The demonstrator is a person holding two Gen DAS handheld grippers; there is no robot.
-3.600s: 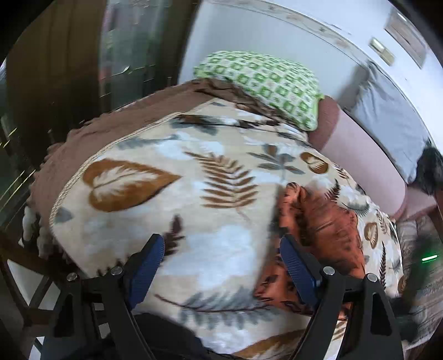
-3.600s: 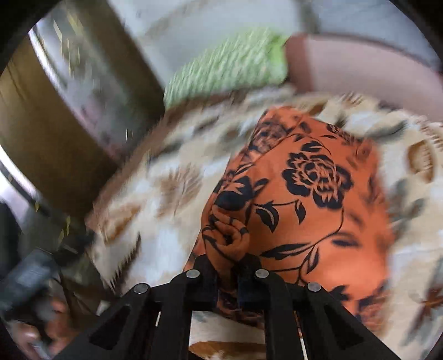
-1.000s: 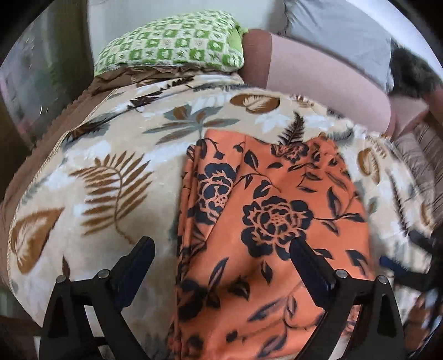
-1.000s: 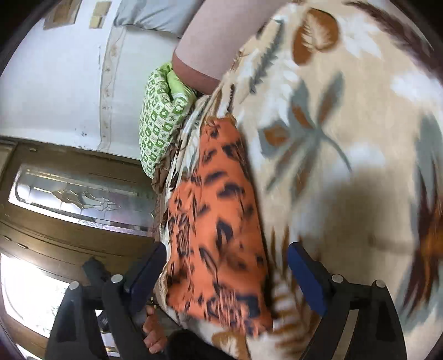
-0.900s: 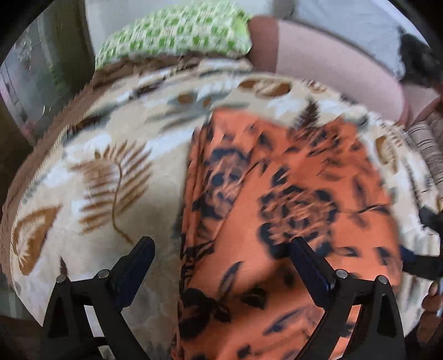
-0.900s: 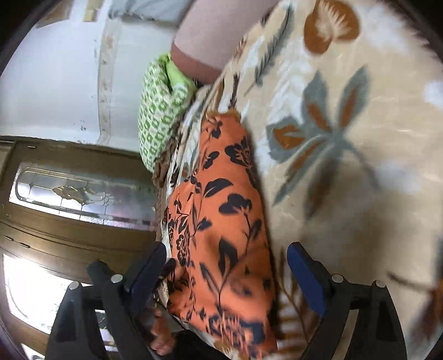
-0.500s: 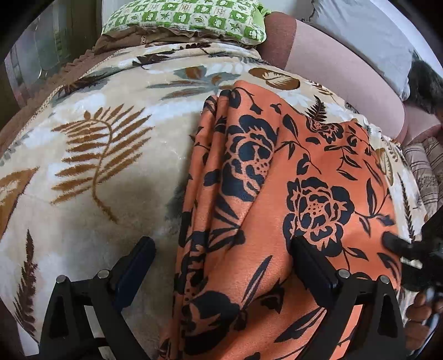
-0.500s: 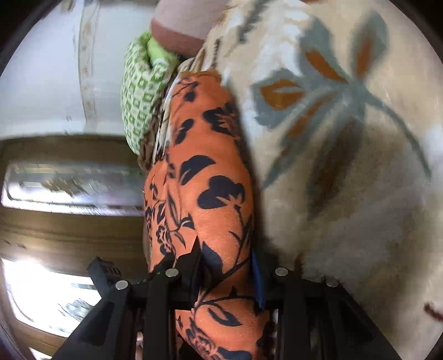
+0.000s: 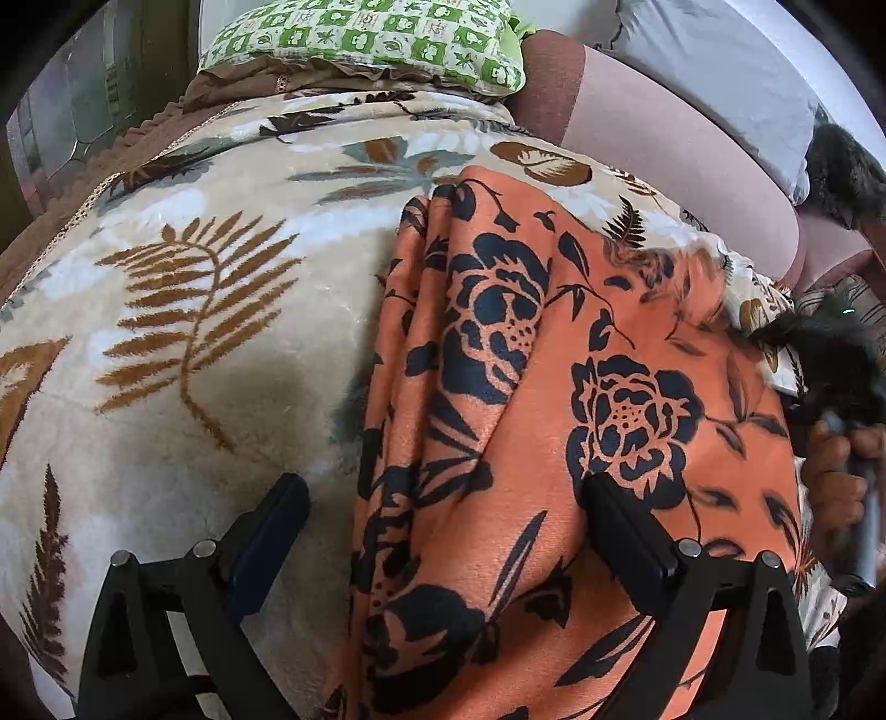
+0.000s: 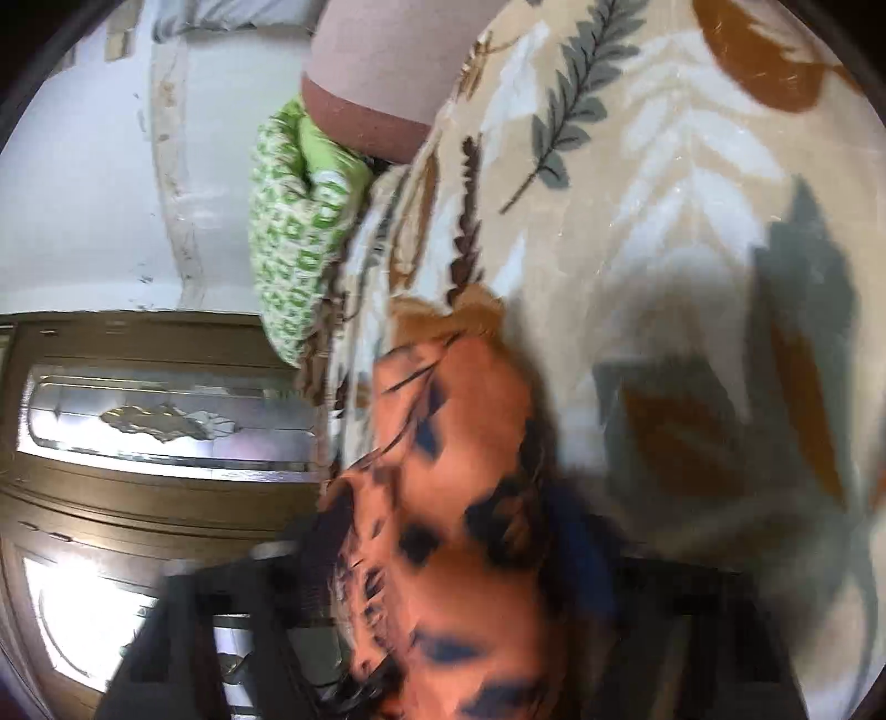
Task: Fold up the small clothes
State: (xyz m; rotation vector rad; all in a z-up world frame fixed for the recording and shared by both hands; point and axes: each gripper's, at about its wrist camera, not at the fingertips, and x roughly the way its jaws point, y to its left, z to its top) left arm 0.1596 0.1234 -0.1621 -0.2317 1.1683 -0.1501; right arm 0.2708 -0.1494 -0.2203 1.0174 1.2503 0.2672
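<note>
An orange cloth with a black rose print (image 9: 559,387) is lying on a cream blanket patterned with brown and grey leaves (image 9: 183,310), its left edge gathered into long lengthwise folds and its broad flat part spreading toward the right. The left gripper (image 9: 437,515) is hanging directly over the near part of that cloth with its jaws spread wide: one finger is standing over the bare blanket just left of the folds, the other over the flat orange area beside a large black rose, and neither pad is pressing the fabric. At the cloth's right edge the right gripper (image 10: 448,554) is clamping the fabric; its jaws have just been closing, and in the blurred right wrist view the orange cloth (image 10: 459,443) is bunching up between the two narrow fingers. In the left wrist view that gripper is showing only as a dark smeared shape at the right rim, with a hand (image 9: 836,476) wrapped around its handle just beside the cloth's edge. The blanket is covering a rounded, cushioned surface. At its far end a green-and-white checked pillow (image 9: 365,39) is resting, with a pink bolster (image 9: 670,149) beside it and a grey pillow (image 9: 714,61) behind against a white wall. Off the left side of the bed a brown wooden door with patterned glass panels (image 10: 149,426) is letting in bright light.
</note>
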